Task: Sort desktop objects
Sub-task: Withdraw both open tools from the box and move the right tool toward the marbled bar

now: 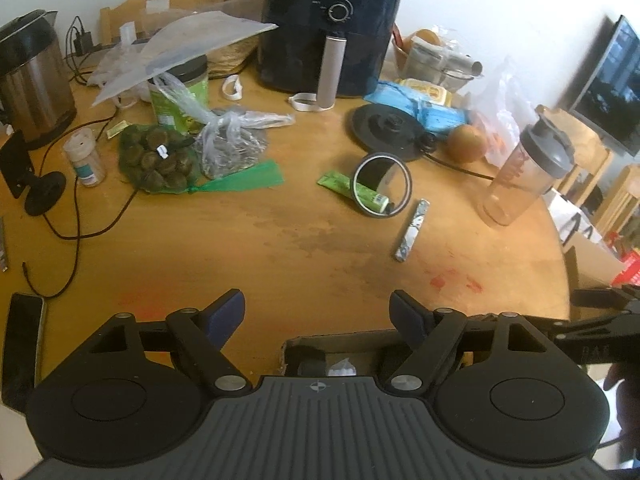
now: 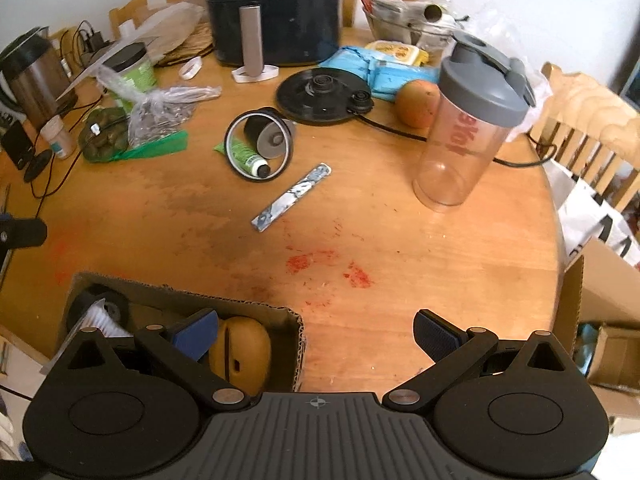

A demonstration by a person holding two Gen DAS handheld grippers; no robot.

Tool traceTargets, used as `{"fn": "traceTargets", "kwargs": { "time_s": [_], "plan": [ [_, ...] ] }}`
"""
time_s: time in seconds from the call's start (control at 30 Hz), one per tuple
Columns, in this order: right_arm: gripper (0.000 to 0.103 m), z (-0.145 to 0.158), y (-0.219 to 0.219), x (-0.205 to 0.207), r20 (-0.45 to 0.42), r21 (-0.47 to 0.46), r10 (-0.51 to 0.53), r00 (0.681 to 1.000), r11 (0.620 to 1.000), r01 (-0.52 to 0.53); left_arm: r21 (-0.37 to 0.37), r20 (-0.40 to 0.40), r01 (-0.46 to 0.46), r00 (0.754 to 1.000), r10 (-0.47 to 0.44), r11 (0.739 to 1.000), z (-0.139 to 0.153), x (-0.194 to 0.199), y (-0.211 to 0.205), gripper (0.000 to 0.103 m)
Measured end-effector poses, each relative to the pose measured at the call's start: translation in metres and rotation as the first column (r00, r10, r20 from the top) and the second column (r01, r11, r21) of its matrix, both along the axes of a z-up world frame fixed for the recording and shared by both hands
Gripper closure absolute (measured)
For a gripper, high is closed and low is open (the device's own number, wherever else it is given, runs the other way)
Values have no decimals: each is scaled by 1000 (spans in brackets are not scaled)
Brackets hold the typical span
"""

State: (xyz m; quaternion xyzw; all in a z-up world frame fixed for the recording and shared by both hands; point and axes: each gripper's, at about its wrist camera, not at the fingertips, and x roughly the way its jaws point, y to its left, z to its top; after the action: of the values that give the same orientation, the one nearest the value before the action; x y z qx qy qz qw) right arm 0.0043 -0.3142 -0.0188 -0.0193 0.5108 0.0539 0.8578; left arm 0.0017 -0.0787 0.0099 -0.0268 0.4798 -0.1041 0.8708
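The round wooden table (image 2: 400, 240) runs bare through its middle, its curved edge falling away on the right beside a chair (image 2: 580, 120). At the back sits the air fryer (image 2: 276, 12), clutter crowding the left. The shaker bottle (image 2: 468, 120) stands upright near the right edge. At the near edge sits a cardboard box (image 2: 292, 344) holding what might be a yellow case; it's half hidden. Out in the open lie a round mirror (image 2: 258, 146) over a green tube (image 2: 244, 156), and just apart, a silver stick (image 2: 292, 198). The left gripper (image 1: 318, 314) and right gripper (image 2: 316, 336) both hang spread wide, nothing between their fingers.
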Motion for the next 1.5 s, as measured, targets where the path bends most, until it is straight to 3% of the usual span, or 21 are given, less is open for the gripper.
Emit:
{"fn": "traceTargets", "kwargs": {
  "time_s": [0.17,0.63,1.0,1.5],
  "plan": [
    [0,0,-12,5,-19,53,-19,1000,998,20,3,-6,8,1000,-8,1000,0,3,-3,24],
    [0,-9,-50,26,-35,42,-24,999,999,25,14,-24,16,1000,-16,1000,-1,3,-12,24],
    [0,-13,-62,50,0,39,65,998,997,-64,9,-27,-16,1000,16,1000,0,-3,-12,24],
    [0,-29,-31,84,52,37,212,976,976,-214,-1,-26,-63,998,63,998,4,-14,-8,24]
  ]
}}
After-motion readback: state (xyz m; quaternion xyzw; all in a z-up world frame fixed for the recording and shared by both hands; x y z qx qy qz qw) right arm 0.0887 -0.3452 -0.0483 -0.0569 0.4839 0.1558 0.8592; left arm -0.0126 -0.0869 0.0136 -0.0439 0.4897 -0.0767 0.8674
